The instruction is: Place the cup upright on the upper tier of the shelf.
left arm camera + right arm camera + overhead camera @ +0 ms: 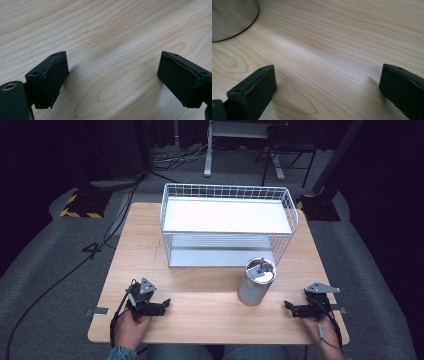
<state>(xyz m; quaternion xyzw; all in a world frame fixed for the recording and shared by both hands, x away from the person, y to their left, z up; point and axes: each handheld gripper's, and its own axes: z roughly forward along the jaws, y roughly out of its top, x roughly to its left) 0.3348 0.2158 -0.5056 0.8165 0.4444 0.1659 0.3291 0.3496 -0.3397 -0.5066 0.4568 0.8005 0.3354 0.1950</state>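
A silver metal can [256, 281] with a closed lid stands upright on the wooden table [200, 270], right of centre, just in front of a white wire two-level rack [227, 222]. My left gripper [165, 304] rests near the front left edge, held by a hand, jaws pointing right; its own view shows it open [112, 77] over bare wood. My right gripper [288, 306] rests near the front right edge, jaws pointing left toward the can, and stands open [327, 90] with nothing between the jaws. The can's base [232, 17] fills the upper left corner of the right gripper view.
The rack takes up the back middle of the table; both of its shelves are bare. Black cables trail from each gripper off the front edge. Beyond the table are a grey carpet, floor cables, and stand bases with yellow-black tape [80, 207].
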